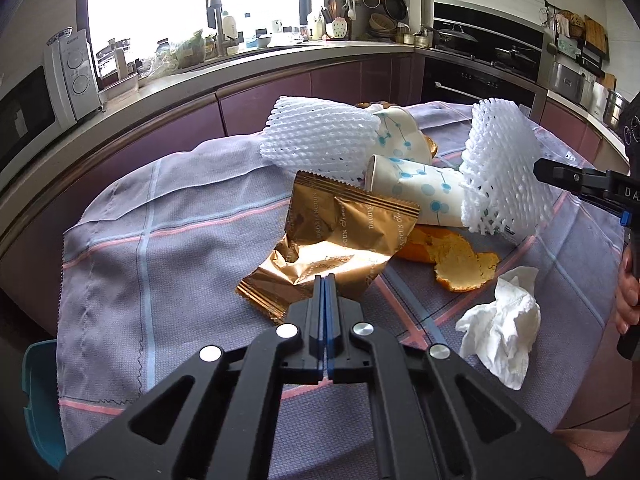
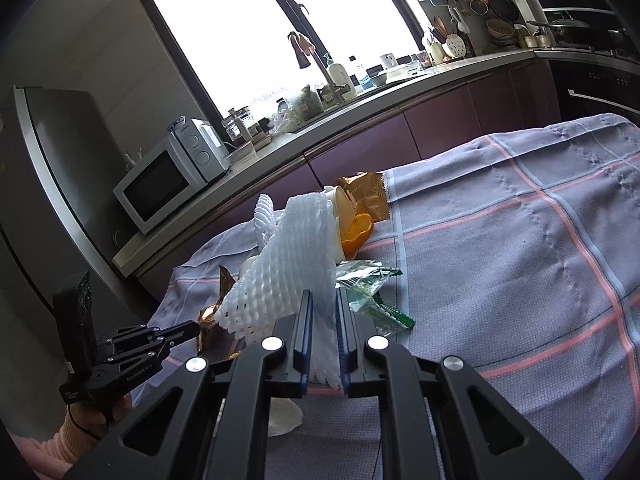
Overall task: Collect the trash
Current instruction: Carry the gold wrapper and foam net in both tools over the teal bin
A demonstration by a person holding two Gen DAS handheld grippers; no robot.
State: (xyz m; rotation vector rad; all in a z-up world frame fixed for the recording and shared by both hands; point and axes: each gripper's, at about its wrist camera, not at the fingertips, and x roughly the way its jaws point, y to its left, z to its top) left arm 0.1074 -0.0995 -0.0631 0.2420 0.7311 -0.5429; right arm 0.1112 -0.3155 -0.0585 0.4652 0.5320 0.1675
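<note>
the left gripper (image 1: 325,280) has its two black fingers pressed together on the near edge of a crumpled gold foil snack wrapper (image 1: 332,240), which lies in the middle of a grey-lilac checked tablecloth (image 1: 168,264) with pink and blue lines. the right gripper (image 2: 324,300) pinches a white foam fruit net sleeve (image 2: 280,272) between its narrowly parted, blue-padded fingers; in the left wrist view that same net stands up at the right, at the black tip of the right gripper (image 1: 540,170).

just beyond the gold wrapper lie two white paper cups with blue dot patterns (image 1: 420,196) on their sides, one farther than the other. a second white foam net (image 1: 320,136) sits over the far cup, to the left. a piece of orange peel (image 1: 460,260) lies right of the gold wrapper, touching it, and a crumpled white tissue (image 1: 500,320) lies nearer and farther right. in the right wrist view a green and clear plastic wrapper (image 2: 372,292) rests on the cloth just right of the held net, and a second gold wrapper (image 2: 368,196) lies at the far end of the pile. a teal bin edge (image 1: 36,400) shows at the near left, below the table. a hand (image 1: 628,296) holds the right gripper's handle.
</note>
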